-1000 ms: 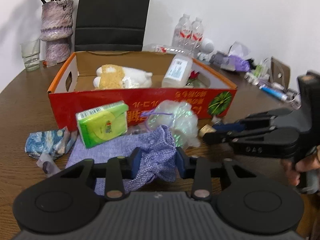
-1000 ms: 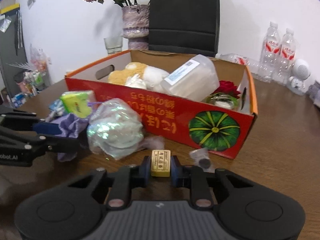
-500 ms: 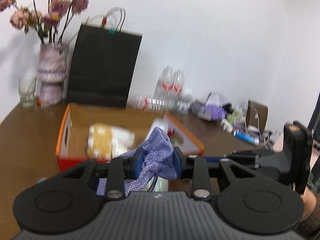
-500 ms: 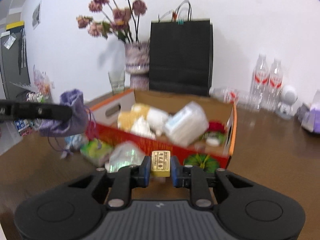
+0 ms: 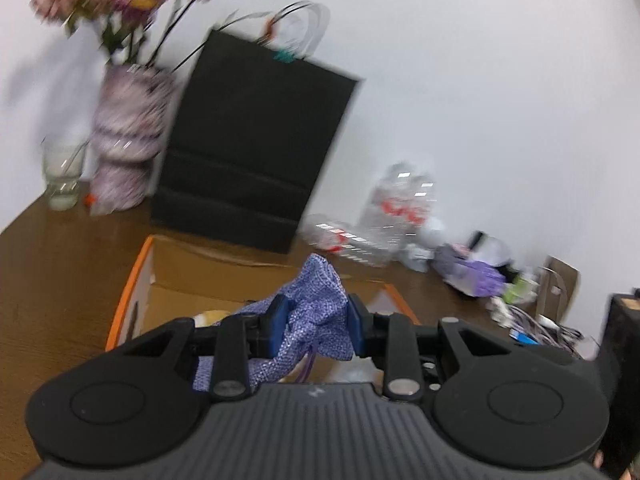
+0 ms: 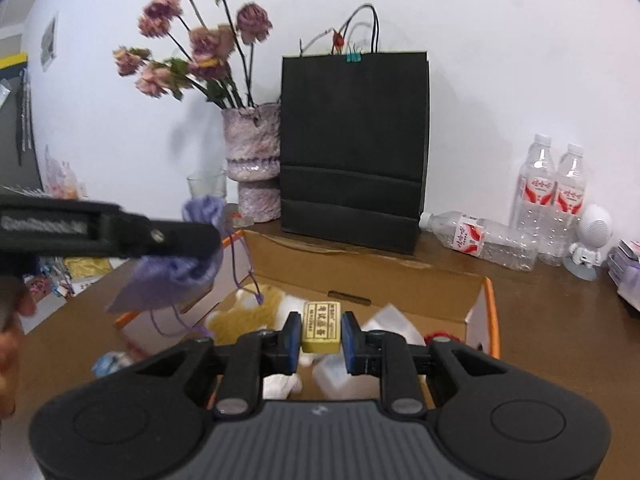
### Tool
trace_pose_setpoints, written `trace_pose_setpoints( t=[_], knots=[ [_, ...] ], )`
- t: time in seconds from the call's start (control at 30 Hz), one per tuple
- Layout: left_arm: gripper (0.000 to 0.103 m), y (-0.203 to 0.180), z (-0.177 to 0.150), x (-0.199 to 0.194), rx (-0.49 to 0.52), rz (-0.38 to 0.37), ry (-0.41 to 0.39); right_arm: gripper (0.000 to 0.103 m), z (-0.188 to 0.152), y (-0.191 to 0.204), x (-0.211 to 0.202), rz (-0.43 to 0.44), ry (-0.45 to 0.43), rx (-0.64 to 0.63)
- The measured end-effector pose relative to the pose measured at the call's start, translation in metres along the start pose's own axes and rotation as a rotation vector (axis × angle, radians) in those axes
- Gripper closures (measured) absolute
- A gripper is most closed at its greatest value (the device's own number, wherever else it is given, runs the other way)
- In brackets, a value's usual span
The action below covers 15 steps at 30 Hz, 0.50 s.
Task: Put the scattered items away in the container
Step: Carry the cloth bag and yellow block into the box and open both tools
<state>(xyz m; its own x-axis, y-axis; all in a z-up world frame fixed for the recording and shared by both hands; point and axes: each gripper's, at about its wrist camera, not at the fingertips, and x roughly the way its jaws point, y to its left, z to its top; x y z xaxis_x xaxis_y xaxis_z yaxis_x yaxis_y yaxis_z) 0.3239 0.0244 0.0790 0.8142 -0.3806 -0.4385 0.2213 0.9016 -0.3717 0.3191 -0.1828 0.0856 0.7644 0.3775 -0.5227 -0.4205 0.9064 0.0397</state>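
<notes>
On my left, the left gripper [image 5: 314, 322] is clamped on a purple pouch [image 5: 316, 312], which hangs in the air over the near-left part of the box [image 5: 132, 292], its drawstring dangling. Further right, the right gripper [image 6: 320, 338] pinches a small yellow block [image 6: 321, 326] above the middle of the box. I judge this the carry-and-drop step: both items are lifted and nearly over the opening. Next I'd need to bring the pouch fully inside the rim, lower both a little, then let go. Inside already lie a plush toy [image 6: 244, 316] and white packets [image 6: 390, 322], so space is tight; the drawstring could snag on the wall. Behind the box stand a vase [image 6: 252, 160], a black bag [image 6: 354, 148] and bottles [image 6: 552, 192], well clear.
</notes>
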Motion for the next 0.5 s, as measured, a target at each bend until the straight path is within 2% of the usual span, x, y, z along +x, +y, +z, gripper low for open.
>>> trace_pose_setpoints(
  t=[0.1, 0.23, 0.27, 0.3, 0.33, 0.37, 0.4, 0.5],
  knots=[
    [0.07, 0.014, 0.005, 0.032, -0.047, 0.02, 0.048, 0.083, 0.01, 0.001, 0.034, -0.019, 0.036, 0.001],
    [0.062, 0.026, 0.007, 0.057, -0.085, 0.054, 0.097, 0.081, 0.015, 0.001, 0.066, -0.044, 0.094, 0.016],
    [0.055, 0.027, 0.007, 0.056, -0.082, 0.052, 0.093, 0.072, 0.015, 0.001, 0.066, -0.046, 0.092, 0.022],
    [0.049, 0.028, 0.006, 0.054, -0.07, 0.05, 0.082, 0.058, 0.014, 0.0, 0.063, -0.042, 0.081, 0.026],
    [0.033, 0.028, 0.005, 0.05, -0.053, 0.055, 0.068, 0.05, 0.011, -0.001, 0.057, -0.038, 0.061, 0.024],
    [0.019, 0.027, 0.004, 0.043, -0.032, 0.067, 0.051, 0.035, 0.009, -0.001, 0.05, -0.041, 0.039, 0.019],
    [0.015, 0.025, 0.003, 0.036, -0.01, 0.075, 0.036, 0.026, 0.006, -0.002, 0.041, -0.047, 0.015, 0.01],
    [0.005, 0.017, -0.003, 0.011, 0.062, 0.075, 0.014, 0.02, -0.002, -0.002, 0.009, -0.053, -0.04, -0.026]
  ],
)
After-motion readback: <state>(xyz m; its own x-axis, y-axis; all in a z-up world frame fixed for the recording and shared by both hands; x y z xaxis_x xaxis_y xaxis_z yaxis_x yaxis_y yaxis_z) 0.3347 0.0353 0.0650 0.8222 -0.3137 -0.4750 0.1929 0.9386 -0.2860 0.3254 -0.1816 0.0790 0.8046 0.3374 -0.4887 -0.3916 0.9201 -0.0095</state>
